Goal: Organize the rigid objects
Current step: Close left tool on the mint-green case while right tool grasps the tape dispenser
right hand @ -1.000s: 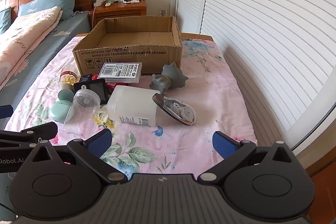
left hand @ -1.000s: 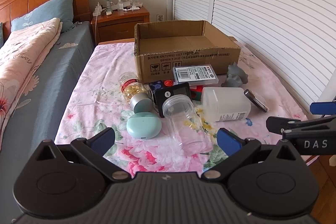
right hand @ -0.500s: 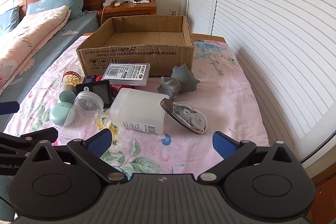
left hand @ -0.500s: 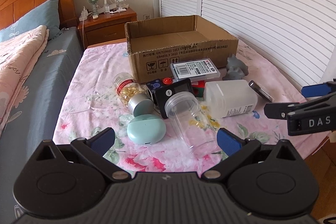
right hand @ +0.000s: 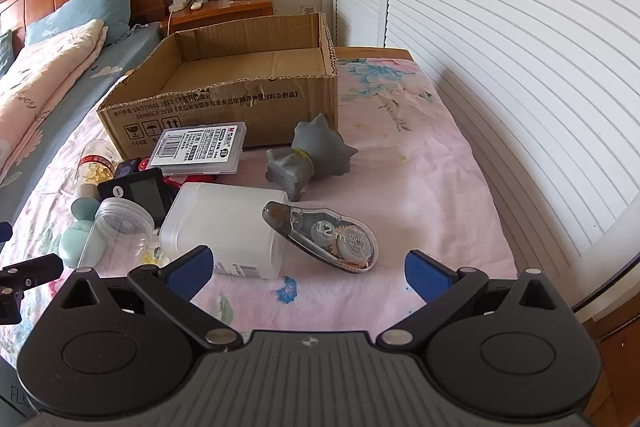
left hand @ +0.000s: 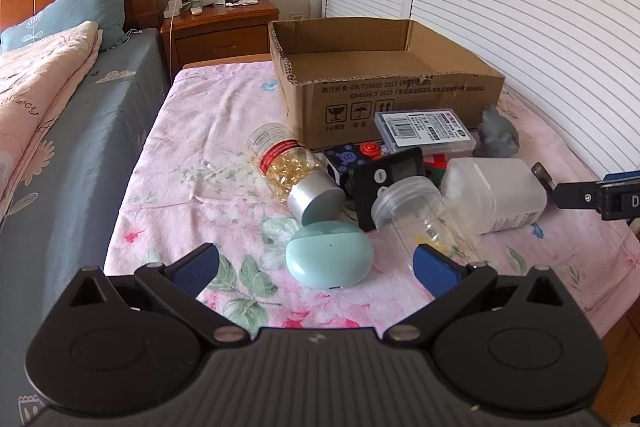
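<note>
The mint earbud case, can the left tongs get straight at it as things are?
Probably yes. The mint earbud case lies on the cloth just ahead of the open left tongs, nothing between them. The clear jar lies close beside it, so the approach is tight.

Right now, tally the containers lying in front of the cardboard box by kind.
Bottles and jars: 3 (capsule bottle, clear jar, white bottle)
Flat labelled case: 1
Mint earbud case: 1
Total: 5

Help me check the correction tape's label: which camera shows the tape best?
The right wrist view: the correction tape lies whole and close, its reels and print visible, leaning on the white container. The left wrist view shows only its dark tip behind that container.
</note>
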